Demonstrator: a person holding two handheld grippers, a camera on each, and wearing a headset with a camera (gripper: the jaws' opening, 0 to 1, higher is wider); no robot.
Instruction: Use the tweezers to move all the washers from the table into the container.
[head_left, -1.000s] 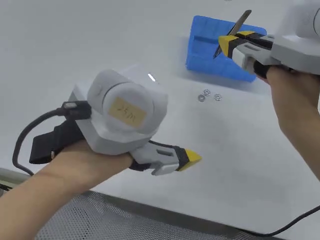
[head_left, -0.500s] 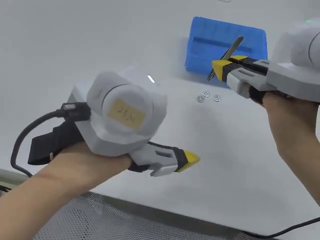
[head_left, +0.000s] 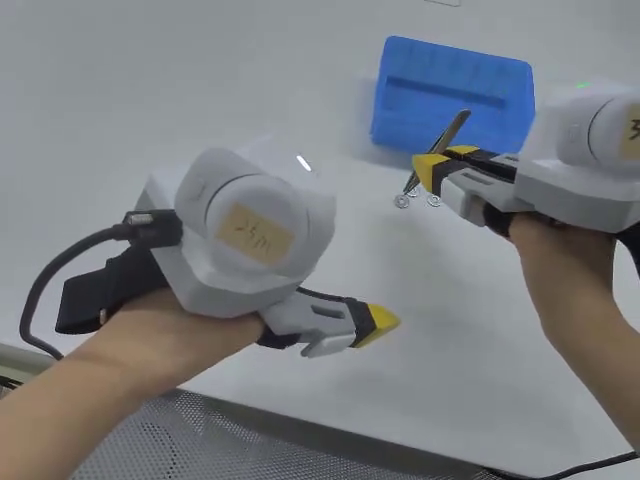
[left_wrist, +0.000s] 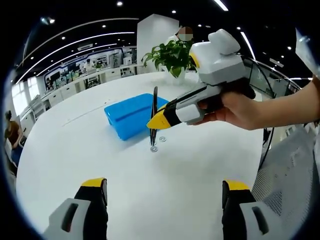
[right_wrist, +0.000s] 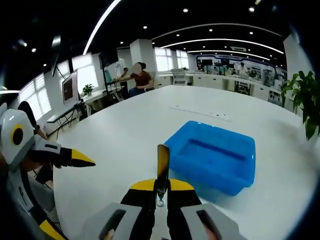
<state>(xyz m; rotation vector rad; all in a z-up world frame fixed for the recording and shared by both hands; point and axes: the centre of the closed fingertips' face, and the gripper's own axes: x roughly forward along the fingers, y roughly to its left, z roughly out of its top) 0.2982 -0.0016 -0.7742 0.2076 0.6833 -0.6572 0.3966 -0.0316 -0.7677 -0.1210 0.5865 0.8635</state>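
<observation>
A: Head view: where are the washers (head_left: 433, 201)?
B: On the white table (head_left: 150, 90), just in front of the blue container (head_left: 455, 95), by the tweezers (head_left: 440, 145) tip.
A: Left gripper view?
B: The left gripper (left_wrist: 164, 184) has its jaws wide apart, holding nothing.
A: Right gripper view?
B: The right gripper (right_wrist: 159, 186) is clamped on the tweezers, with the container ahead.

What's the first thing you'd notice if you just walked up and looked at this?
The bright blue container stands out at the far side of the white table. Right in front of it, the right gripper pinches thin metal tweezers, their tips pointing down at a few tiny washers lying on the table. Nearer the camera, the left gripper hangs open, holding nothing.
</observation>
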